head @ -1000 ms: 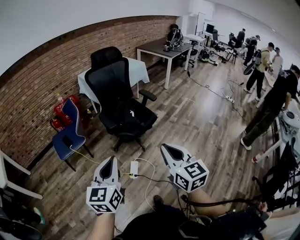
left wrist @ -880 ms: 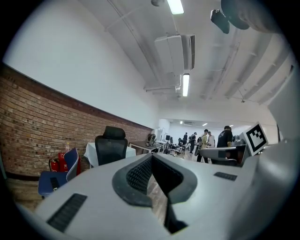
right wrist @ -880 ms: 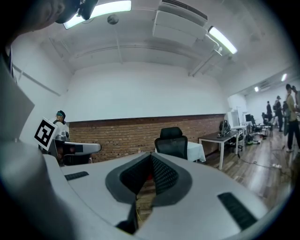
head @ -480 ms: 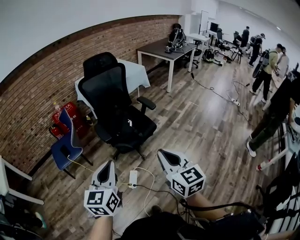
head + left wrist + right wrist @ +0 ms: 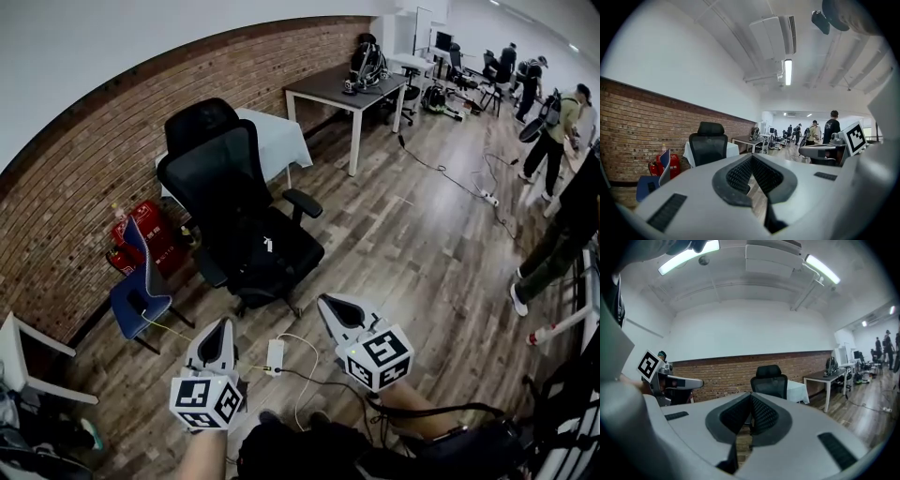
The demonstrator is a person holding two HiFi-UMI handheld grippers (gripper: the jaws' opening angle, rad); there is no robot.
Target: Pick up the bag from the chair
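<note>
We hold L gripper [image 5: 222, 325] & R gripper [image 5: 330, 303] side by side over the wood floor [image 5: 403, 244], both w/ jaws pressed together on nothing, apart from the black office chair [image 5: 220, 169], where the bag [image 5: 270, 247], dark w/ a small white tag, lies on the seat.

The chair [image 5: 242, 192] has a black mesh back; behind it stand a rough red brick wall [image 5: 75, 187] and a white cloth [image 5: 281, 141]; beneath it, a smooth wood-plank floor [image 5: 412, 244].
</note>
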